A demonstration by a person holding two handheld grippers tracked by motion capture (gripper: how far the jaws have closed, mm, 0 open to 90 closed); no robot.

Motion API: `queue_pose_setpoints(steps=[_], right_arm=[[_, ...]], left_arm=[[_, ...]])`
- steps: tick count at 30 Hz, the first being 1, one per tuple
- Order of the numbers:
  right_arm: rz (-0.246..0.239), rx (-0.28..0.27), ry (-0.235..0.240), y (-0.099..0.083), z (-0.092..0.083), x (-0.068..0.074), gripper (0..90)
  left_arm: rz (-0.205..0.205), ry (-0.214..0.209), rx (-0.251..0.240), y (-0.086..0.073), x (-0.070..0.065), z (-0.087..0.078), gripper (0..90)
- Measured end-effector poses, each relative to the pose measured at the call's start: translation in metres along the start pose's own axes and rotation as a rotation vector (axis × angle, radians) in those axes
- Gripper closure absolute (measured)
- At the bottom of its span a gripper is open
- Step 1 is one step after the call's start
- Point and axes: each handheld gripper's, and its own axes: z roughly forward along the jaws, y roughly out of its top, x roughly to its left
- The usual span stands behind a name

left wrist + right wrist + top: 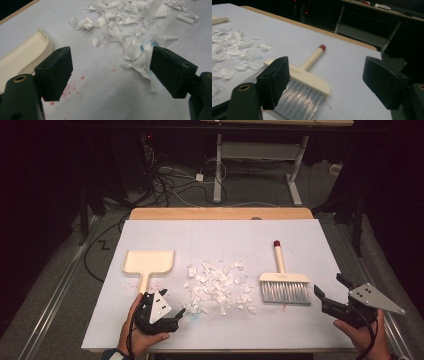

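While both grippers, left gripper (176, 319) and right gripper (330, 291), gape empty, brush (283, 282) beside paper scraps (216, 285) risks scattering them past the dustpan (148, 263).

Two black grippers: left gripper (176, 316) topped by a grey three-cornered plate with dark screw dots, right gripper (329, 288) likewise (brass-ringed holes near blocky jaws), black cables trailing over wrists.

Dim room, light falling mostly on the counter (220, 213), its wooden far edge showing past a white sheet (220, 232). Beyond that edge, a tangle of cables (170, 182) sprawls over grey floor (50, 270). Farther back stands a white-legged desk frame (260, 155), darkness behind.
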Motion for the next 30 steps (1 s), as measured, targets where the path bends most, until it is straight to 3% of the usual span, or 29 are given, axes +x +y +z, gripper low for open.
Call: queue_pose_setpoints(steps=[4, 21, 24, 25, 28, 29, 30], right_arm=[[0.04, 0.024, 0.016, 0.0, 0.003, -0.001, 25.5], [-0.013, 0.051, 0.037, 0.004, 0.017, 0.005, 24.1], [-0.022, 0.076, 0.039, 0.006, 0.025, 0.004, 23.3], [-0.012, 0.103, 0.062, 0.009, 0.035, 0.002, 22.9], [-0.012, 0.159, 0.066, 0.014, 0.052, 0.0, 23.2], [-0.006, 0.186, 0.069, 0.017, 0.06, -0.002, 23.7], [0.03, 0.212, 0.084, 0.019, 0.067, -0.004, 23.7]], left_arm=[[0.005, -0.001, 0.011, -0.001, 0.001, 0.003, 17.4], [0.039, -0.009, 0.025, -0.003, -0.006, -0.001, 17.5], [0.043, -0.013, 0.032, -0.004, -0.007, -0.001, 17.5], [0.044, -0.014, 0.037, -0.005, -0.007, -0.001, 17.4], [0.051, -0.012, 0.047, -0.005, -0.008, -0.001, 17.5], [0.051, -0.013, 0.047, -0.005, -0.009, -0.001, 17.4], [0.051, -0.016, 0.047, -0.005, -0.009, -0.001, 17.5]])
